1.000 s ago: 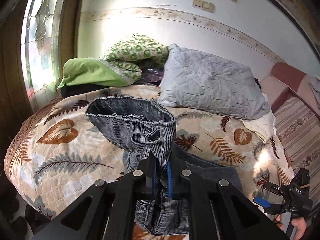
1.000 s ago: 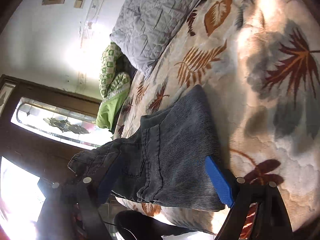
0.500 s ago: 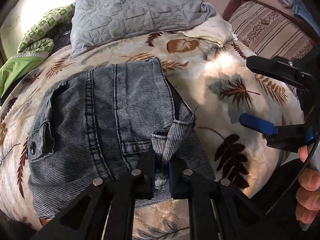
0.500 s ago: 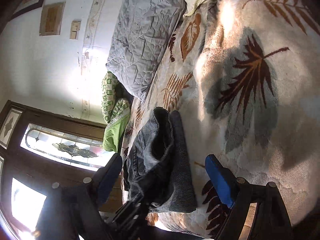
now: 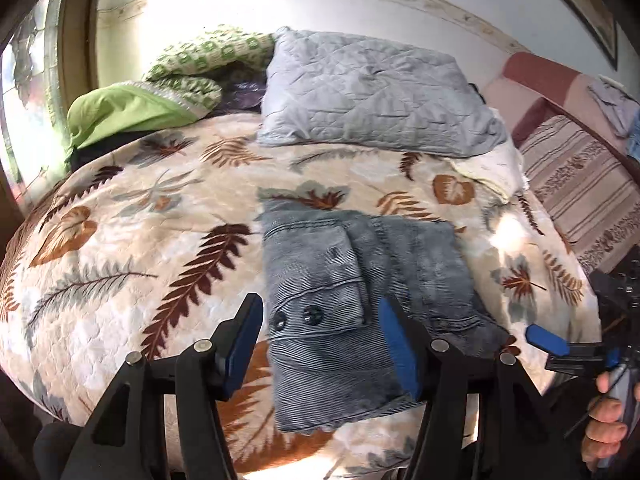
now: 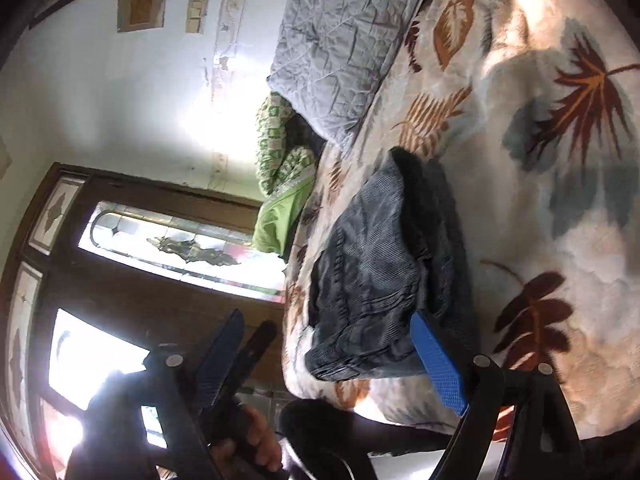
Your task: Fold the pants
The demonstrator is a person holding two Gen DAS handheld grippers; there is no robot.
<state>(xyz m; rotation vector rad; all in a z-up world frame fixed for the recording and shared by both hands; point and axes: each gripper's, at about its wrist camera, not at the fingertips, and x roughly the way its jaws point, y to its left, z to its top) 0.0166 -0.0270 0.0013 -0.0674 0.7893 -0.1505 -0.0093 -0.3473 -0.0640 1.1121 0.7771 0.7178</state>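
Note:
The grey-blue corduroy pants (image 5: 360,300) lie folded in a compact rectangle on the leaf-print bedspread (image 5: 140,248), near the bed's front edge, a buttoned pocket flap on top. My left gripper (image 5: 320,344) is open and empty, its jaws straddling the near end of the pants just above them. My right gripper (image 6: 332,360) is open and empty, turned sideways at the bed's front edge beside the folded pants (image 6: 384,276). It also shows at the right edge of the left wrist view (image 5: 560,350), held by a hand.
A grey quilted pillow (image 5: 372,92) and green bedding (image 5: 132,108) lie at the head of the bed. A striped sofa (image 5: 580,184) stands to the right. A stained-glass door (image 6: 132,280) is to the left of the bed.
My left gripper has let go of the pants and opened; the pants now lie folded flat. The left gripper has drawn back. The right gripper stayed open.

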